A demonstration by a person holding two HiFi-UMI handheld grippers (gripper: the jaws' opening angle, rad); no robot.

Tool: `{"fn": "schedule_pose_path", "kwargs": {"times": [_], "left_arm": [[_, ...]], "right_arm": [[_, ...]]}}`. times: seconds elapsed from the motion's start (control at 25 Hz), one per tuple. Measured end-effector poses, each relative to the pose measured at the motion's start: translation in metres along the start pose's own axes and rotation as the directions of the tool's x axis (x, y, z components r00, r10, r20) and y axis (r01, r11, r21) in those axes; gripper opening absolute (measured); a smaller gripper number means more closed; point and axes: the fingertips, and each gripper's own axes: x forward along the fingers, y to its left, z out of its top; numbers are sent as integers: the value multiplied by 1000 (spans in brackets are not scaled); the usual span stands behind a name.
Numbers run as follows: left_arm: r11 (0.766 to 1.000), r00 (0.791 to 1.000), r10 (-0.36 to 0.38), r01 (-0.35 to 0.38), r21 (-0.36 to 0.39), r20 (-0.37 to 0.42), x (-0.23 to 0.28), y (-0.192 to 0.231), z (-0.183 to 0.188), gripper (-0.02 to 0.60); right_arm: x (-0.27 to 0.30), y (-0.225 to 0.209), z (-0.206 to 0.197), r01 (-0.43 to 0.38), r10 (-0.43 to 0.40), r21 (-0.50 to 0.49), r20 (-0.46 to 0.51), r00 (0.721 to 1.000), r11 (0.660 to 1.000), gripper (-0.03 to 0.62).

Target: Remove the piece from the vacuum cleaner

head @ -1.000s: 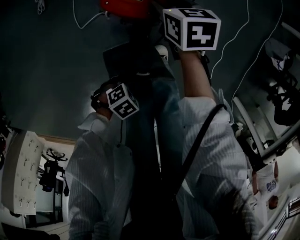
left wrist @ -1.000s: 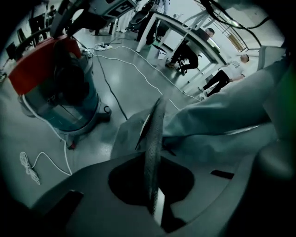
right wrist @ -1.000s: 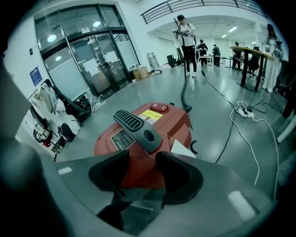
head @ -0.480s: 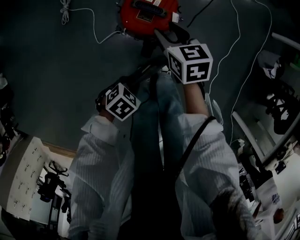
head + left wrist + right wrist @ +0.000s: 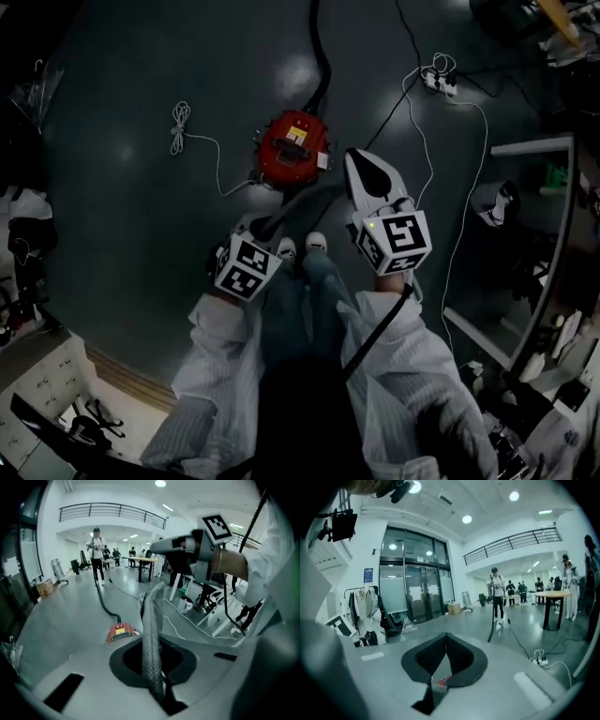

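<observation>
The red vacuum cleaner (image 5: 292, 148) sits on the dark floor ahead of my feet; the left gripper view shows it too (image 5: 120, 632). My left gripper (image 5: 265, 228) is shut on a grey textured hose piece (image 5: 151, 644) that runs out between its jaws (image 5: 158, 688) toward the vacuum. My right gripper (image 5: 363, 169) hangs to the right of the vacuum, off it. Its jaws are closing and meet in the right gripper view (image 5: 442, 665), with nothing between them.
A black hose (image 5: 322, 56) runs from the vacuum to the far side. White cables (image 5: 202, 141) and a power strip (image 5: 439, 80) lie on the floor. A metal frame (image 5: 553, 178) stands at the right. People (image 5: 97, 550) stand far off in the hall.
The vacuum has gone from the top edge of the head view to its upper middle and looks farther off. Both grippers sit lower in the picture. The right gripper's jaws have come together.
</observation>
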Motion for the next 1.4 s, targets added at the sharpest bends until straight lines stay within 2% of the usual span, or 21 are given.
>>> {"fn": "schedule_pose_path", "kwargs": {"times": [0.12,0.24,0.32,0.48,0.56,0.64,0.8,1.4], "left_arm": [[998,993,63,-60,-29,104,-53,-15,47,9],[990,969,140,-135,-40,204,-97,-21,80,9],[982,941,186,-175,-63,282,-120,-23,99,9],[966,872,260,-231,-118,415,-158,-21,128,9],[959,842,284,-242,-148,458,-174,-18,136,9],[954,824,301,-254,-162,480,-185,-15,139,9],[948,820,318,-273,-162,476,-192,-13,136,9],[957,831,289,-260,-128,476,-196,-21,136,9]], "right_arm": [[-51,8,46,17,-15,-40,46,999,999,3],[-86,27,71,1,3,-44,86,996,999,3],[-98,43,81,-27,33,-52,108,994,998,3],[-102,75,92,-97,106,-71,129,986,993,3],[-101,90,98,-126,138,-97,134,981,987,3],[-101,102,105,-142,160,-122,144,977,982,2],[-103,115,113,-158,180,-139,170,969,978,2],[-103,134,102,-198,216,-136,136,967,971,2]]}}
